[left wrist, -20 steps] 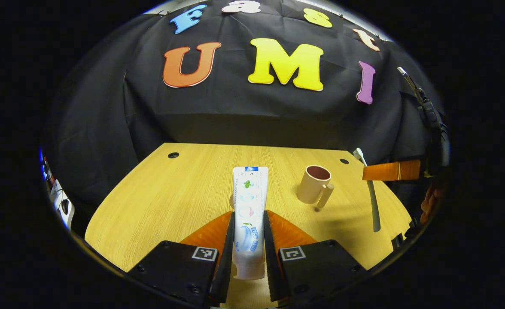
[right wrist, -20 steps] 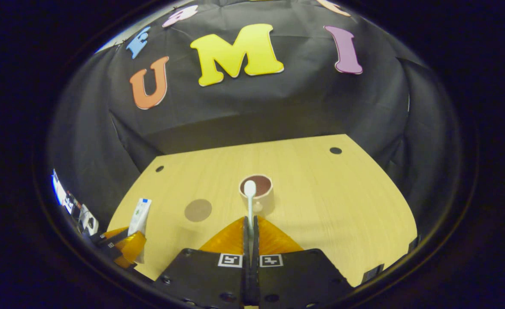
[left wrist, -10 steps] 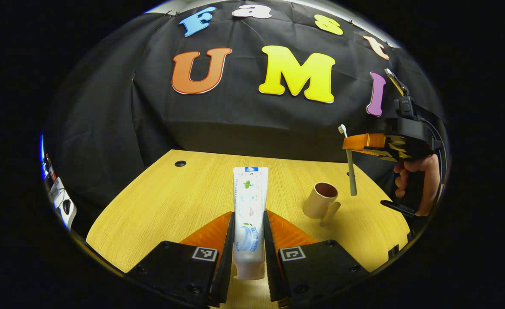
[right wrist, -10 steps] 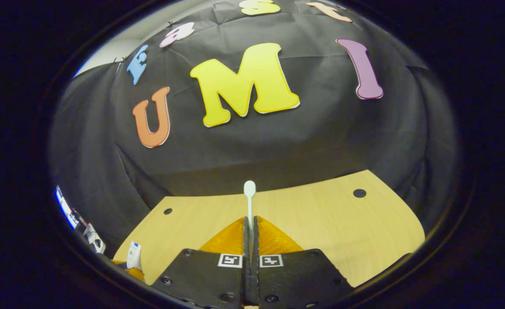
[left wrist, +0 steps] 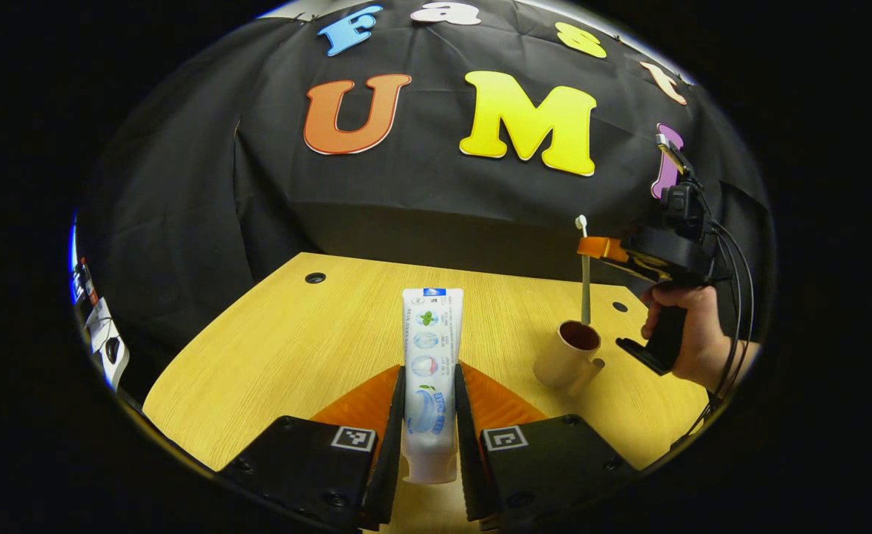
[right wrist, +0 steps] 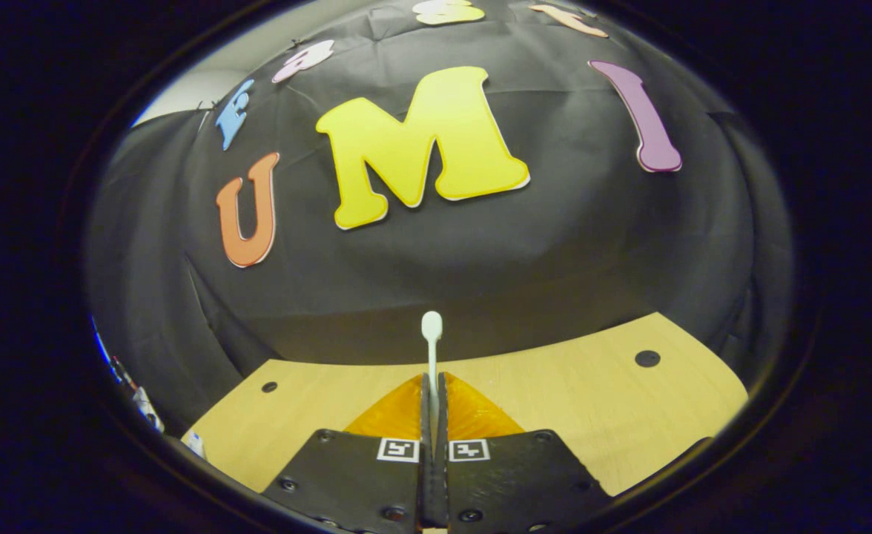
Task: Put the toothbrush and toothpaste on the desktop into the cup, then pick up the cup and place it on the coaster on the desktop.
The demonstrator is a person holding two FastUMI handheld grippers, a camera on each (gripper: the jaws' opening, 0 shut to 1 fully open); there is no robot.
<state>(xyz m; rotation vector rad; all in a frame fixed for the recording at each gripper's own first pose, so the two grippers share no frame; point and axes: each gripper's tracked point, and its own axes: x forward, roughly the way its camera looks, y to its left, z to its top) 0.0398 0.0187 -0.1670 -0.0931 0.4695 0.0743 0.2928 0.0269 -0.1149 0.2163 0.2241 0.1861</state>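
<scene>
In the left gripper view, my left gripper (left wrist: 430, 382) is shut on a white toothpaste tube (left wrist: 431, 348), held just above the wooden desktop (left wrist: 280, 348). A beige cup (left wrist: 568, 357) with a dark inside stands to the right on the desk. Above it my right gripper (left wrist: 592, 248), held by a hand (left wrist: 692, 334), is shut on a white toothbrush (left wrist: 584, 285) that hangs upright, its lower end at the cup's mouth. In the right gripper view, my right gripper (right wrist: 433, 386) pinches the toothbrush (right wrist: 431, 348), brush head pointing forward.
Round holes (left wrist: 315, 278) mark the desktop near its far corners, another hole (right wrist: 646, 359) at the right in the right gripper view. The black cloth wall rises right behind the desk. Cables (left wrist: 729, 245) trail from the right gripper.
The right gripper has moved left and down, bringing the toothbrush upright over the cup with its lower end at the mouth. The left gripper still holds the toothpaste in place.
</scene>
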